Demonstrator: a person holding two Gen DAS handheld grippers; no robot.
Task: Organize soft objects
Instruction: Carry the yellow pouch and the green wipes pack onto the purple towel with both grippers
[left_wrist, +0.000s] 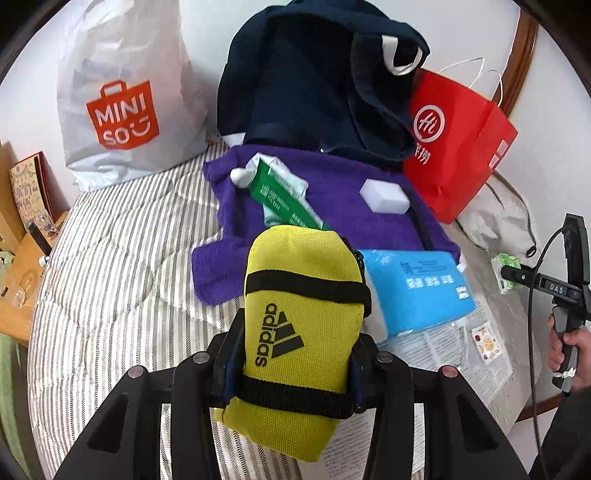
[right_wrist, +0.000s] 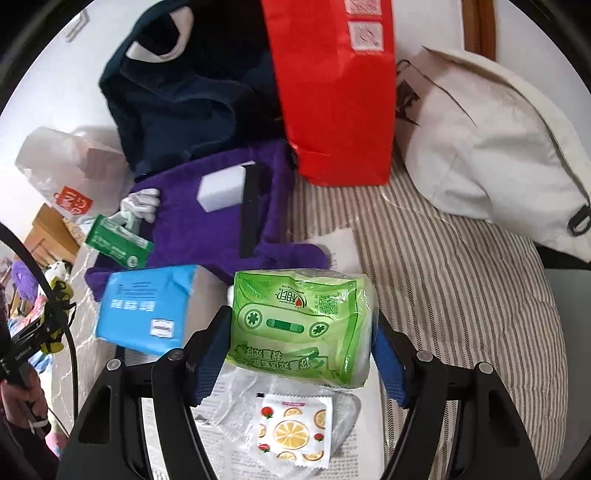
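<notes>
Along the far edge of the bed (left_wrist: 110, 258) stand a white shopping bag (left_wrist: 129, 103), a dark navy bag (left_wrist: 314, 92) gaping open with only darkness showing inside, and a red paper bag (left_wrist: 458, 147) whose contents I cannot see; a cream cloth bag (right_wrist: 491, 147) slumps at the far right corner. In front of the navy bag lies a purple towel (left_wrist: 332, 221) carrying a green tube (left_wrist: 284, 195) and a white sponge block (left_wrist: 384, 195), with a blue tissue pack (left_wrist: 417, 288) at its near edge. The bed wears a grey-striped quilt, with printed paper (right_wrist: 351, 443) and a fruit-patterned sachet (right_wrist: 291, 428) lying on it beneath my right fingers; a wooden nightstand (left_wrist: 22, 258) stands off its left side against a white wall. My left fingers (left_wrist: 291, 373) are closed partway, clamped on the yellow pouch (left_wrist: 303, 325). My right fingers (right_wrist: 299, 354) stand wider, and the green tissue pack (right_wrist: 299, 325) sits between them, touching the left pad; I cannot tell about the right.
</notes>
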